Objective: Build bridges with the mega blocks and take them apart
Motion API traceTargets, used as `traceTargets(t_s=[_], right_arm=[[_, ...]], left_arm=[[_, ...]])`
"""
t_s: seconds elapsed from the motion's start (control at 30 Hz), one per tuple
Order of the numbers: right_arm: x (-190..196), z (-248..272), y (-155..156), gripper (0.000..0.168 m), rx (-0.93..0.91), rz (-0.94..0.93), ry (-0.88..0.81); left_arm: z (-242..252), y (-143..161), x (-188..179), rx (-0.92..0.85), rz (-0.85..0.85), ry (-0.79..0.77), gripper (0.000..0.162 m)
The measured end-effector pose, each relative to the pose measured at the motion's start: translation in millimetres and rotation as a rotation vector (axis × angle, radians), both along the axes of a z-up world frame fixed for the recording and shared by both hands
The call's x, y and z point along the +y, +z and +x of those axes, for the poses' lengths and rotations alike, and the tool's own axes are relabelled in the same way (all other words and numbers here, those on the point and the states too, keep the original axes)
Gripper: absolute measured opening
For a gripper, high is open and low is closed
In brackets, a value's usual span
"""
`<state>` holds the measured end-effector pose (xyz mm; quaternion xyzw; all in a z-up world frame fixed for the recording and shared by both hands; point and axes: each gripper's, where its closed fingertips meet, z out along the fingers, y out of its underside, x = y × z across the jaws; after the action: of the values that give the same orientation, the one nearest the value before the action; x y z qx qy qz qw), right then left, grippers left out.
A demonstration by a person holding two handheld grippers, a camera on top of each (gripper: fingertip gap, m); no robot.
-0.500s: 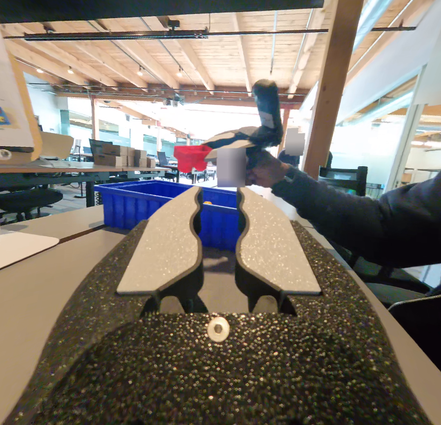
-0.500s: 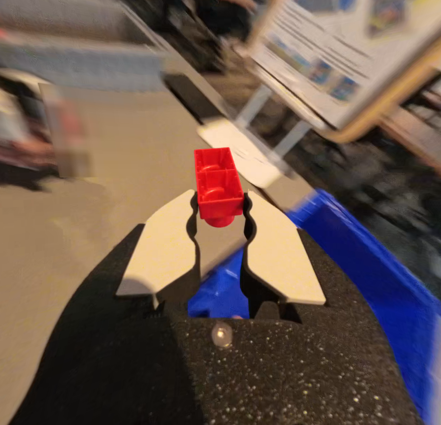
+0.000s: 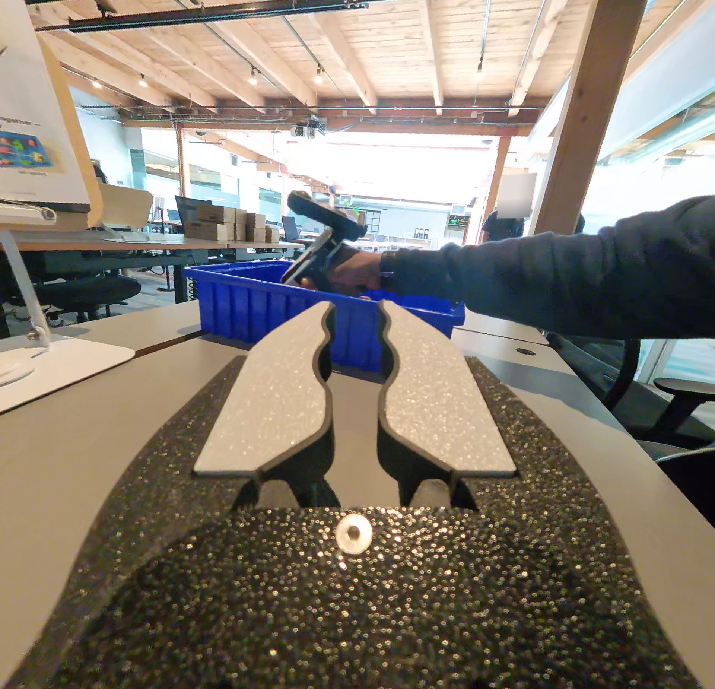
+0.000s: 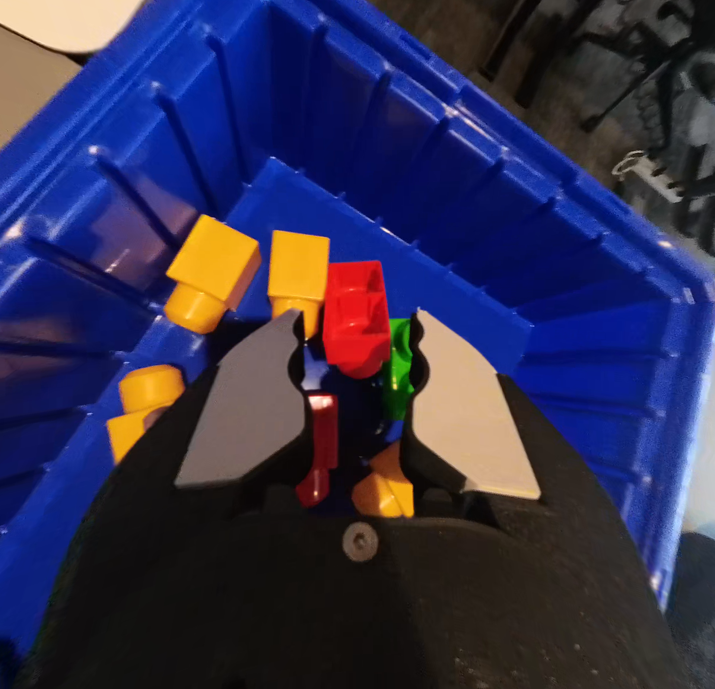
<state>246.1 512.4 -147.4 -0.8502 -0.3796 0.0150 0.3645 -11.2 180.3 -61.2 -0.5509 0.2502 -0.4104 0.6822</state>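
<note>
The left gripper (image 3: 355,314) hangs low over the grey surface (image 3: 116,419) with its fingers (image 3: 278,392) apart and nothing between them. Just beyond their tips stands the blue bin (image 3: 271,306), and a person's sleeve (image 3: 561,279) reaches over its rim from the right.

The right gripper (image 4: 358,316) points down into the blue bin (image 4: 425,175), fingers (image 4: 251,403) spread wide. A red block (image 4: 356,318) sits in the gap near the tips, hollow underside facing the camera, with clear space to the left finger; whether it touches the right finger, I cannot tell. Left of the fingers lie yellow blocks (image 4: 212,268), some on their sides. A green block (image 4: 398,368) lies against the right finger's inner edge. Deeper in the gap show a dark red block (image 4: 321,446) and an orange-yellow block (image 4: 383,488).
</note>
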Motion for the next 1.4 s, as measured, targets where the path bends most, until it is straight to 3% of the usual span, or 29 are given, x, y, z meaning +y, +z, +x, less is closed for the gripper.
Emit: traceTargets(t_s=[0.13, 0.27, 0.4, 0.5, 0.6, 0.7, 0.87, 1.0, 1.13, 1.3, 1.4], right_arm=[[-12.6, -10.0, 23.9, 0.067, 0.189, -0.021, 0.0], [-40.8, -15.4, 85.1, 0.067, 0.378, 0.081, 0.009], [-123.8, -59.9, 147.0, 0.064, 0.482, 0.194, 0.165], [-209.6, -117.8, 166.5, 0.061, 0.472, 0.257, 0.35], [-286.0, -173.8, 148.3, 0.06, 0.382, 0.296, 0.519], [-341.0, -217.1, 104.1, 0.06, 0.301, 0.278, 0.656], [-381.4, -259.8, 21.2, 0.06, 0.231, 0.163, 0.793], [-397.6, -285.8, 4.4, 0.059, 0.37, 0.048, 0.831], [-397.1, -305.6, 4.4, 0.058, 0.441, 0.012, 0.85], [-400.5, -319.5, -5.6, 0.058, 0.435, -0.022, 0.924], [-399.6, -317.4, -15.5, 0.058, 0.419, -0.042, 0.939]], left_arm=[[-1.1, 3.2, -0.9, -0.012, -0.001, -0.004, 0.019], [-3.9, 10.2, -3.4, -0.005, 0.02, 0.015, 0.019], [-12.5, 23.2, -4.0, 0.003, 0.036, 0.079, 0.021], [-26.8, 43.4, -8.8, 0.005, 0.05, 0.175, 0.027], [-51.9, 63.8, -29.7, 0.022, 0.061, 0.316, 0.034], [-90.2, 76.9, -66.2, 0.105, 0.044, 0.47, 0.037], [-202.4, 88.9, -124.3, 0.533, -0.02, 0.786, 0.039], [-305.2, 86.0, -140.8, 0.898, -0.154, 0.924, 0.042], [-342.0, 62.4, -103.0, 1.045, -0.288, 0.74, 0.05], [-348.3, 3.3, -9.8, 1.24, -0.244, 0.346, 0.058], [-359.5, -33.0, 38.7, 1.233, -0.3, 0.153, 0.063]])
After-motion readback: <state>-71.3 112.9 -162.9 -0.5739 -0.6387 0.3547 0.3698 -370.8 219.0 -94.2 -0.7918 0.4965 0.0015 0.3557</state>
